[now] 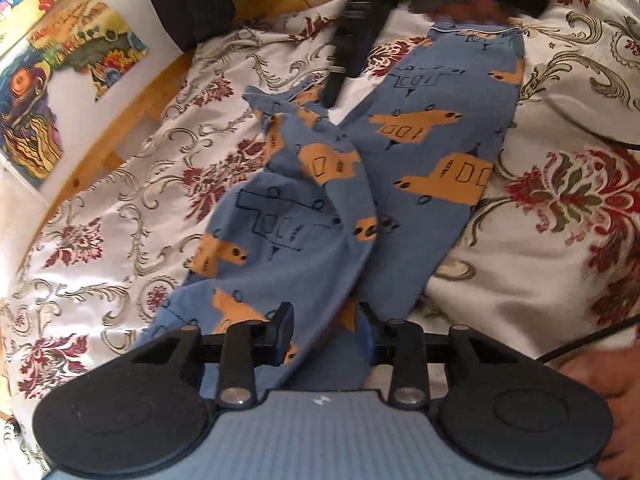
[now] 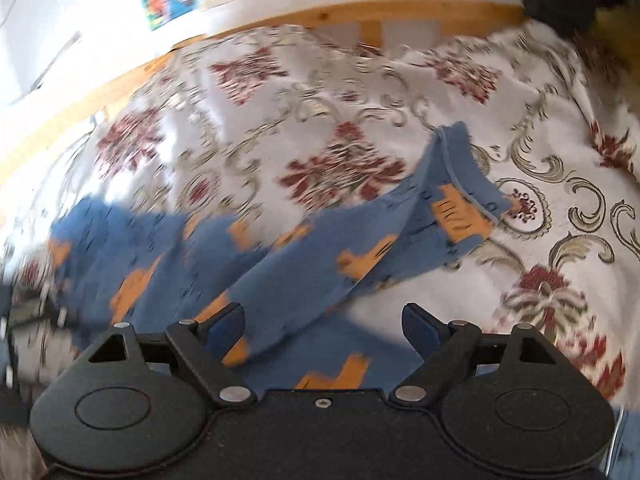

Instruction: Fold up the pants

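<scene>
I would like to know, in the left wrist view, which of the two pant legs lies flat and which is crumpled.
The right-hand leg lies flat and straight to its cuff; the left-hand leg is twisted and bunched.

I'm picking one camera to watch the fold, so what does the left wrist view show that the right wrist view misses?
Only the left wrist view shows both legs of the pants crossing, the other claw reaching in from the far side, and a hand at the lower right. Only the right wrist view shows a hemmed end lifted off the bedspread, though it is motion-blurred. Both show the blue patterned pants on the floral bedspread, the wooden bed frame, and an open claw over the fabric.
</scene>
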`<state>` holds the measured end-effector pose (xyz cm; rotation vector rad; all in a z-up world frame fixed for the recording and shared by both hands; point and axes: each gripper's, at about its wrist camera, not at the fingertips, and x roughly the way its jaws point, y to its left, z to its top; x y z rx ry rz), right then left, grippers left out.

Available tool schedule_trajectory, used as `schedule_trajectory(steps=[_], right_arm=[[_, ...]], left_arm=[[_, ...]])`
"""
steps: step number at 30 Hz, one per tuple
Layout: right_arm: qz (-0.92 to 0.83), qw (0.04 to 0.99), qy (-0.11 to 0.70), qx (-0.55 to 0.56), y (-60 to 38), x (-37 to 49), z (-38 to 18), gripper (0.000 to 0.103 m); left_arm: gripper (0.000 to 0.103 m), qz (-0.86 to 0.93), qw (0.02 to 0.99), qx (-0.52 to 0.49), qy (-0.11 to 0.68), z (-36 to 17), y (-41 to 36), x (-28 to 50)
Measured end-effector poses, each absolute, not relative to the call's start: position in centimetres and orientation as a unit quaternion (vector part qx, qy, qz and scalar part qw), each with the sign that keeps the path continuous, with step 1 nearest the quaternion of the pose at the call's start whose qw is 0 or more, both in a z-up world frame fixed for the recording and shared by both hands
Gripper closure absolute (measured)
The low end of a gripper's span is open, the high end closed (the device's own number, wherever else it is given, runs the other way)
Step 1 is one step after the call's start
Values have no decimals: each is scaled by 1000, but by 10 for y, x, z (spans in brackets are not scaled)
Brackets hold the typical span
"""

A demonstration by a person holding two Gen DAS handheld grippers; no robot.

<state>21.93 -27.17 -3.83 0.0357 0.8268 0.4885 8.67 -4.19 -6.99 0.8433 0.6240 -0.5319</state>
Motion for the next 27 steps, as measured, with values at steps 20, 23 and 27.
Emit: schedule_trajectory(steps=[20,23,27], right_arm=[[176,870,454,73,-282,343,-31,25],[161,869,460,84,-283,359,-36,28],[136,868,469,86,-281,385,-38,31]], left_arm=[[92,-206,864,333,317,-72,-91,103],[93,-204,866,325,321,-70,-90,103],[94,-204,865,329,319,-69,-90,101]])
